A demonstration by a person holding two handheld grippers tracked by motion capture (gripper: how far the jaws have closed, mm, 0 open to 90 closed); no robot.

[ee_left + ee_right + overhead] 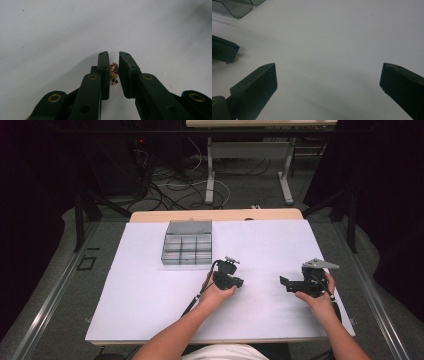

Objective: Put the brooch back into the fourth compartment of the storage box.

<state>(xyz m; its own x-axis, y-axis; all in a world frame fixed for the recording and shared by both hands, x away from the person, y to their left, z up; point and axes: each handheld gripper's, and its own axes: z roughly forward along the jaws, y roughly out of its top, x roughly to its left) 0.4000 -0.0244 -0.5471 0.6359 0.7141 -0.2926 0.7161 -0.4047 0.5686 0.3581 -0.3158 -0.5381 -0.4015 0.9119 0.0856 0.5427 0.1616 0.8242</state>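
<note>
A small gold ornament set with dark red and blue stones [114,71] lies on the white table sheet. My left gripper [114,53] is shut on it, and both pads press its sides. In the high view this left gripper [239,282] rests low on the sheet near the table's middle, pointing right. My right gripper [284,282] sits opposite it, pointing left. In its own view the right gripper [328,67] stands wide open over bare sheet with nothing between its jaws. At that view's left edge the left gripper's jaw [224,51] shows, with a glint of gold [235,58] under it.
A clear grey box with several small compartments [187,243] stands open behind the left gripper, toward the far left of the white sheet [150,290]. One corner of that box [234,7] shows in the right gripper view. Both forearms come in from the near table edge.
</note>
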